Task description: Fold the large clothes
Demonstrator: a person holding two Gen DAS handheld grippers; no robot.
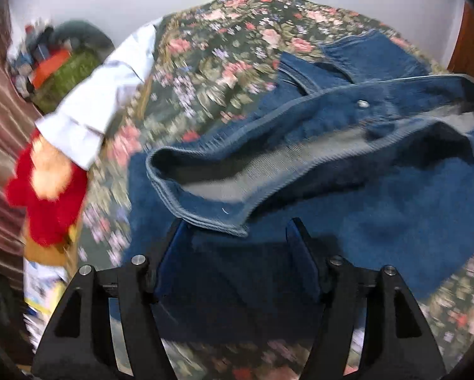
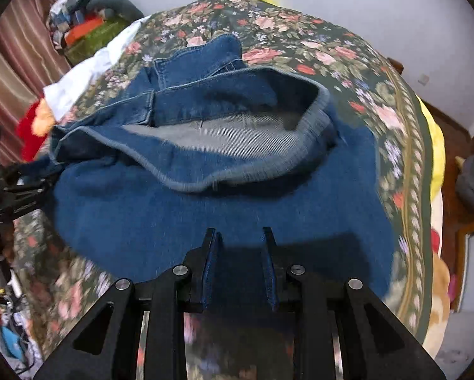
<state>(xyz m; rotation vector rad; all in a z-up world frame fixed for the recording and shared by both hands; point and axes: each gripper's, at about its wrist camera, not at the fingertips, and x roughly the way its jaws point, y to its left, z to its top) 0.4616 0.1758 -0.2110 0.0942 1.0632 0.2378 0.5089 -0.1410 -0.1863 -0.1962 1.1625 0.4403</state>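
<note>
One fold at most looks done: the jeans (image 1: 347,196) lie across the flowered bed cover (image 1: 205,63), doubled over so the open waistband, grey inside showing, sits on top of a flat blue layer, while the far end stays rumpled. Smoothing and the later folds are left, as I judge it.

Starting at the left, the left wrist view shows a white shirt (image 1: 104,95) hanging off the bed's edge beside a red and orange soft toy (image 1: 47,190), then a metal button on the waistband, and lastly the left claw (image 1: 237,231) with its jaws wide apart over the near denim, a shadowed fold lying between them; whether anything presses on it I cannot tell.

Only the right wrist view shows the left claw (image 2: 25,186) from outside, at the jeans' left edge. Further right, the right claw (image 2: 240,234) stands nearly closed, each finger seeming to catch a stitched denim edge. The cover's border and yellow bedding (image 2: 436,145) appear at the far right.
</note>
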